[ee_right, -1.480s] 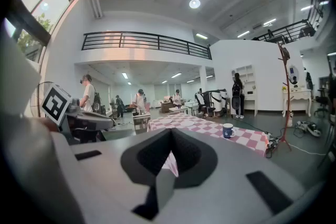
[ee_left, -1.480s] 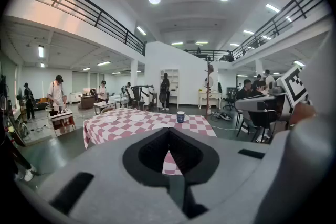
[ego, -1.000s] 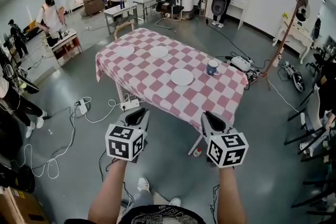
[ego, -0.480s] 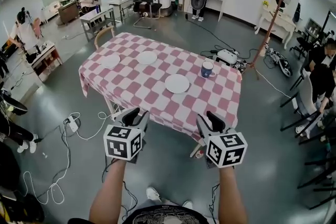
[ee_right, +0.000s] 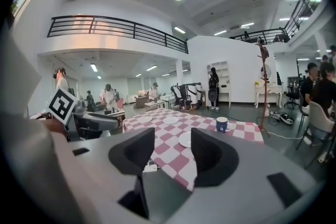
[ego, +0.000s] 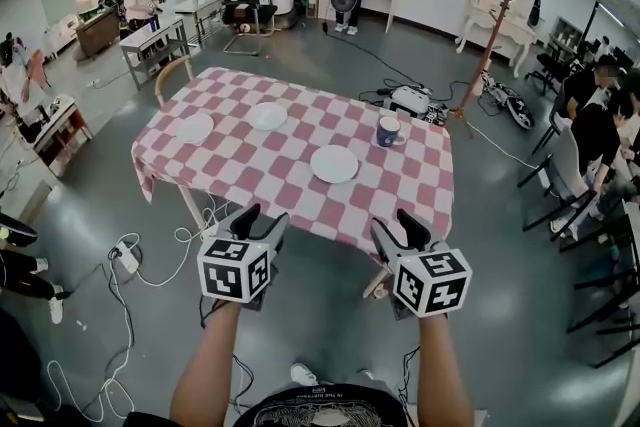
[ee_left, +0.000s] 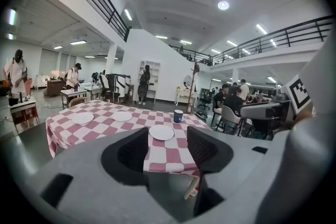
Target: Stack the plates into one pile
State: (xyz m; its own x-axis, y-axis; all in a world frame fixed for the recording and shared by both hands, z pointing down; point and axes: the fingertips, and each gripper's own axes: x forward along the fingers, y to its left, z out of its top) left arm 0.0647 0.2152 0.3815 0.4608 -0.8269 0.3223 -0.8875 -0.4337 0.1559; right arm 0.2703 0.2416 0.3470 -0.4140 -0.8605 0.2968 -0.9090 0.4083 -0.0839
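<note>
Both grippers are out in front of me, short of the table's near edge, over grey floor, not touching anything.

L gripper (ego: 262, 220): jaws wide, have just been opening, nothing between them. Thru the gap its own view shows only the cloth's near edge and floor.

R gripper (ego: 398, 227): jaws also well apart, just been opening, empty. The gap frames the cloth w/ the near plate well beyond.

Table (ego: 300, 200) has a red-white checked cloth. Three white plates on it, all flat, all separate, no pile yet.
- Near plate (ego: 334, 163): abt mid-table, closest to me.
- Middle plate (ego: 267, 116): farther back and left of the near one, well apart.
- Left plate (ego: 194, 127): near the table's left edge, near the middle plate, w/ cloth showing between them.

Blue mug (ego: 388, 131) stands upright, right of and slightly behind the near plate, not touching it.

Wooden chair (ego: 172, 72) sits at the table's far-left corner. Cables and a power strip (ego: 127, 255) lie on the floor left of the table. Ppl in bkgd at benches. More seated at the right edge.
</note>
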